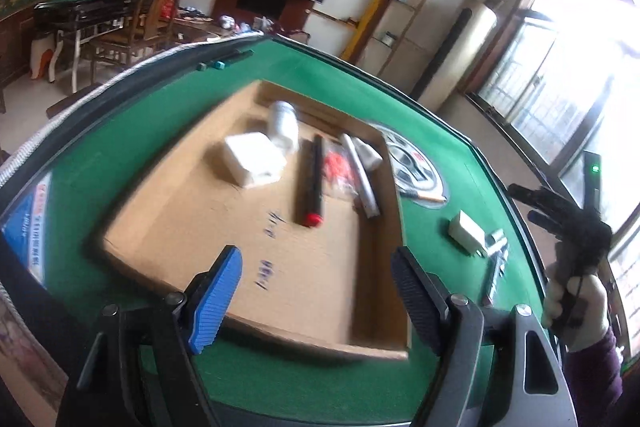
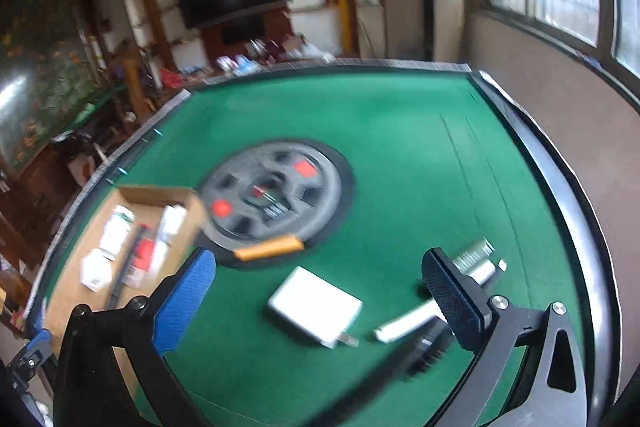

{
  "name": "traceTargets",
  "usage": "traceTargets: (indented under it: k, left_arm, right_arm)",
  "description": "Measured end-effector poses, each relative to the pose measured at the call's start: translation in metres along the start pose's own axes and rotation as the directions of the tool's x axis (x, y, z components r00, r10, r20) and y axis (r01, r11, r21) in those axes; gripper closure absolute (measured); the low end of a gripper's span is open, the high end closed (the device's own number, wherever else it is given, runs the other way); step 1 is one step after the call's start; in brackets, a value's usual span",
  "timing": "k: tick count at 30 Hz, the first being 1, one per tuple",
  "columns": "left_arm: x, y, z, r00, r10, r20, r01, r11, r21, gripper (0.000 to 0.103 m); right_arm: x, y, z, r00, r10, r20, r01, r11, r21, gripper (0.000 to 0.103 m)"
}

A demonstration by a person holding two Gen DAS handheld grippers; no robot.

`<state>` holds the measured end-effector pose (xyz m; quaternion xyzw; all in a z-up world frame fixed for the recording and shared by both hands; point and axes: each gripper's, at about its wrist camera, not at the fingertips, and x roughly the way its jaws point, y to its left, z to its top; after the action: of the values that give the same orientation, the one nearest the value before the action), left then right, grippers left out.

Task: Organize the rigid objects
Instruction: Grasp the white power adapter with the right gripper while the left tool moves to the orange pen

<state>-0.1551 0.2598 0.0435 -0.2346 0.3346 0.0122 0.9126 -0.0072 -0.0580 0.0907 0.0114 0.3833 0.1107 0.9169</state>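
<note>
My left gripper (image 1: 316, 299) hangs open and empty over the near part of a shallow cardboard box (image 1: 180, 227). In the box lie a white carton (image 1: 252, 163), a white bottle (image 1: 284, 125), a black marker with a red cap (image 1: 312, 183), a red packet (image 1: 340, 171) and a grey tube (image 1: 360, 175). My right gripper (image 2: 318, 301) is open above a white charger (image 2: 316, 307), its pads clear of it. Beside the charger lie a white tube (image 2: 408, 323), a black brush-like piece (image 2: 428, 347) and a silver cylinder (image 2: 476, 259).
The green felt table (image 2: 400, 147) has a round grey hub (image 2: 276, 195) at its centre with an orange stick (image 2: 268, 249) on its near rim. A raised black rim (image 2: 560, 187) edges the table. A gloved hand (image 1: 576, 307) holds the right gripper at the table's right edge.
</note>
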Motion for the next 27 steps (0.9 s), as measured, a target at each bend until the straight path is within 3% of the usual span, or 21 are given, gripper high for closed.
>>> traceTargets:
  k: [3,8,11,12,13,14,23,26,27]
  left_arm:
    - [-0.001,-0.014,-0.004,1.000,-0.012,-0.013,0.013,0.999,0.033,0.023]
    - [-0.010,-0.029,-0.010,1.000,0.008,-0.007,-0.007,0.998,0.065,0.023]
    - [-0.014,-0.034,-0.012,1.000,0.018,-0.001,-0.018,0.997,0.077,0.023]
    - [-0.015,-0.035,-0.013,1.000,0.022,-0.001,-0.022,0.996,0.081,0.023]
    - [-0.016,-0.036,-0.013,1.000,0.024,-0.003,-0.024,0.996,0.084,0.023]
    - [-0.015,-0.037,-0.014,1.000,0.024,-0.005,-0.024,0.996,0.086,0.023]
    - [0.002,-0.057,-0.022,0.997,-0.008,-0.075,0.019,0.989,0.146,0.023]
    - [0.010,-0.069,-0.022,0.993,-0.029,-0.114,0.049,0.983,0.175,0.023]
    - [0.012,-0.075,-0.020,0.992,-0.034,-0.121,0.056,0.980,0.190,0.023]
  right_arm:
    - [0.017,-0.014,-0.004,0.999,-0.012,-0.046,0.013,1.000,0.007,0.001]
    - [0.052,-0.005,-0.004,0.992,0.053,-0.115,-0.051,0.998,0.023,0.004]
    - [0.075,0.006,-0.005,0.980,0.100,-0.170,-0.099,0.995,0.015,0.025]
    - [0.082,0.008,-0.007,0.972,0.128,-0.197,-0.128,0.992,0.012,0.043]
    - [0.087,0.012,-0.010,0.963,0.147,-0.225,-0.150,0.989,0.006,0.055]
    - [0.088,0.017,-0.014,0.962,0.132,-0.237,-0.143,0.989,-0.028,0.059]
    - [0.044,0.036,-0.064,0.931,0.183,-0.316,-0.261,0.939,-0.225,0.060]
    - [0.021,0.021,-0.063,0.955,0.196,-0.222,-0.241,0.951,-0.196,0.053]
    - [0.015,0.013,-0.061,0.965,0.201,-0.169,-0.230,0.958,-0.173,0.044]
